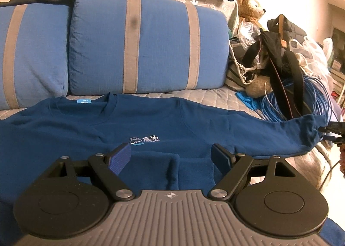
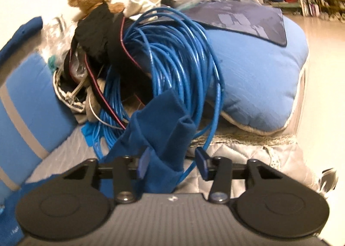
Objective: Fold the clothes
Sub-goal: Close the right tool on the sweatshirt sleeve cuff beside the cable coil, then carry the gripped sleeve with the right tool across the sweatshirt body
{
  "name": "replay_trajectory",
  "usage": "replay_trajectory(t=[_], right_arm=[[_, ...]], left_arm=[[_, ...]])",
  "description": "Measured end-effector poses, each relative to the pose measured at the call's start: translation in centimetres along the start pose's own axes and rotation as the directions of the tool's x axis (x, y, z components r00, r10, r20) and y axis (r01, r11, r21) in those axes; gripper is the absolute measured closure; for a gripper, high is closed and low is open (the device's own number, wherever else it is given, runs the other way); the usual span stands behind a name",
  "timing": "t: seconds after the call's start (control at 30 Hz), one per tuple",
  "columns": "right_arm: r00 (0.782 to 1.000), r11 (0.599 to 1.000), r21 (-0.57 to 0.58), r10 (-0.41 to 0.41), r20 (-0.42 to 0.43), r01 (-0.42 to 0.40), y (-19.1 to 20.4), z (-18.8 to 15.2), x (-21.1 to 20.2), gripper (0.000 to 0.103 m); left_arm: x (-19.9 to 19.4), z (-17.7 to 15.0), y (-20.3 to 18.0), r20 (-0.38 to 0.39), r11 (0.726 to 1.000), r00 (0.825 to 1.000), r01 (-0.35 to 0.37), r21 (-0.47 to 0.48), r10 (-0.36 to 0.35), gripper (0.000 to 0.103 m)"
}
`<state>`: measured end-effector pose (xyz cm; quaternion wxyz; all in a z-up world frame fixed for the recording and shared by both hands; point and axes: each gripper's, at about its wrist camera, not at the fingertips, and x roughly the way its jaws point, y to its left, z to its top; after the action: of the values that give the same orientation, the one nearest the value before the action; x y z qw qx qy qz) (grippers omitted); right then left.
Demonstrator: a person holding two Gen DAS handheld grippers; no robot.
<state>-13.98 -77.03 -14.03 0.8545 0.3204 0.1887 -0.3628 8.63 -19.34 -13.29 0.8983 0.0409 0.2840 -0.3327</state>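
A dark blue sweatshirt (image 1: 151, 121) with a small white chest logo lies spread front-up on the quilted cover. My left gripper (image 1: 171, 155) hovers open over its hem. A folded ridge of blue fabric (image 1: 170, 170) lies between the fingers, and neither pad touches it. The right sleeve stretches out to the right, where my right gripper (image 1: 333, 131) shows at the edge of the left wrist view. In the right wrist view the sleeve end (image 2: 163, 121) hangs between the half-closed jaws of my right gripper (image 2: 172, 164). It lies against the left pad, and a gap remains at the right pad.
Blue cushions with grey stripes (image 1: 140, 45) line the back. A coil of blue cable (image 2: 172, 52), black straps and bags (image 1: 280, 41), plastic bags and a teddy bear (image 1: 251, 6) crowd the right end. A light blue pillow (image 2: 258, 73) lies behind the cable. The cover's edge (image 2: 280, 153) is close on the right.
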Motion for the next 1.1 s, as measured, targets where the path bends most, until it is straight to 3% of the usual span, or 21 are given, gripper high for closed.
replay_trajectory(t=[0.1,0.17,0.33,0.57,0.83,1.03,1.1], right_arm=[[1.0,1.0,-0.004,-0.031,-0.005,0.031,0.2,0.0,0.6,0.085],[0.999,0.998,-0.039,-0.051,-0.007,0.05,0.9,0.0,0.5,0.093],[0.998,0.965,-0.255,-0.052,0.045,0.062,4.8,-0.5,-1.6,0.095],[0.996,0.85,-0.527,0.041,0.078,0.006,12.1,-2.8,-4.4,0.095],[0.989,0.732,-0.674,0.145,0.014,-0.098,19.5,-6.2,-5.2,0.095],[0.982,0.631,-0.755,0.158,-0.101,-0.179,22.8,-10.4,-3.6,0.095],[0.976,0.579,-0.787,0.159,-0.146,-0.212,23.3,-12.0,-3.1,0.094]], left_arm=[[0.0,0.0,0.0,0.002,1.0,1.0,-0.001,-0.001,0.001,0.021],[0.0,0.0,0.0,0.004,1.0,1.0,-0.002,-0.003,0.002,0.021],[0.0,0.1,0.1,0.002,1.0,1.0,-0.001,-0.004,0.001,0.021],[0.0,0.1,0.2,0.002,1.0,1.0,-0.001,-0.007,0.001,0.021],[0.0,0.1,0.4,0.002,1.0,1.0,-0.003,-0.015,0.003,0.021],[0.1,0.1,0.5,-0.006,1.0,1.0,-0.004,-0.013,0.004,0.021],[0.0,0.1,0.5,-0.005,1.0,1.0,0.0,-0.011,0.0,0.021]])
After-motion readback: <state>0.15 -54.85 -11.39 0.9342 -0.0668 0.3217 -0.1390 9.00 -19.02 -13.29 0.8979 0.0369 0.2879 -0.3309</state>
